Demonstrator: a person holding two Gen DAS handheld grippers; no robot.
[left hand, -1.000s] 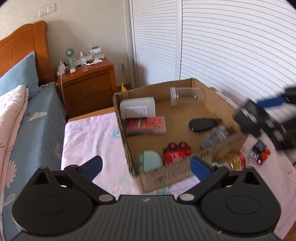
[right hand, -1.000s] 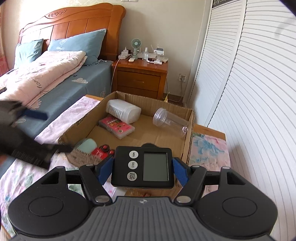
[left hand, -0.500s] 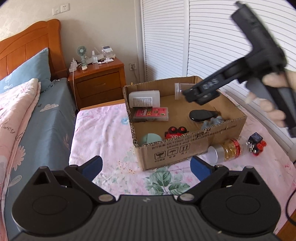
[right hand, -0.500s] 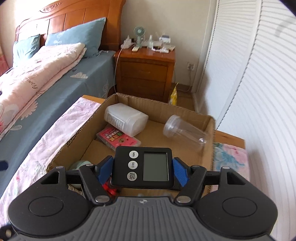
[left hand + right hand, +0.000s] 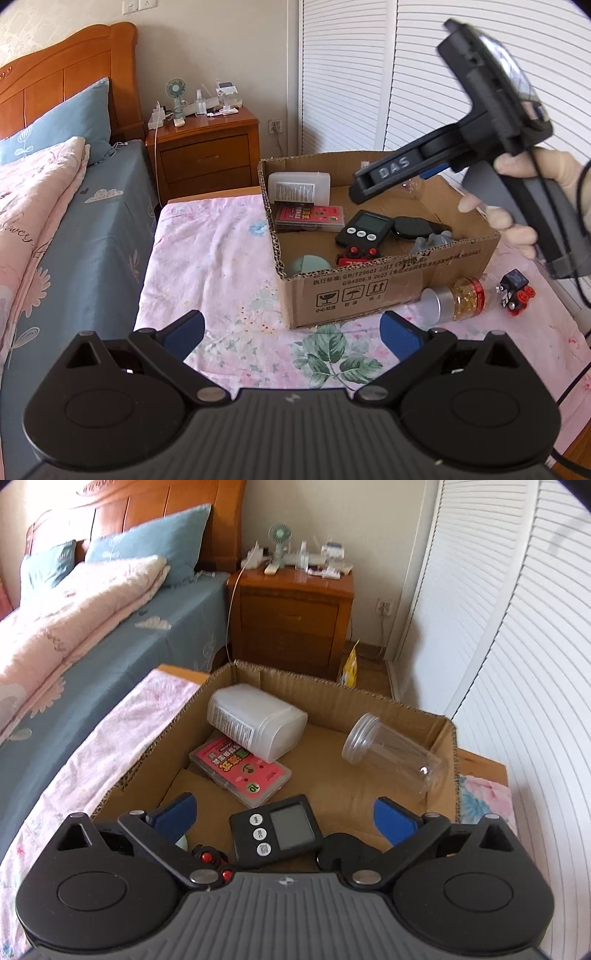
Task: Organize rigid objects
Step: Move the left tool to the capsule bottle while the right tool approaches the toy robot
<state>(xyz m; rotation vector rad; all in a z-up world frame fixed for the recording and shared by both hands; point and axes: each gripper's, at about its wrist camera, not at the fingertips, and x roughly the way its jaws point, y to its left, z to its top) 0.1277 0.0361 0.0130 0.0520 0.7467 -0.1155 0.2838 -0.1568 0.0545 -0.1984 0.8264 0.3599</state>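
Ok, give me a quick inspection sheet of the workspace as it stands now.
Surface: floral pink cloth over a table beside the bed.
Job's things: cardboard box holds the timer, white bottle, pink card case, clear jar, red toy. Outside the box: capsule bottle lying down, small toy train.
Clutter: nothing seen.
Grippers: left claw open, empty; right claw open above the box, timer lying free below.
Cables: black cord at right edge.
Surroundings: bed, nightstand, louvred doors.
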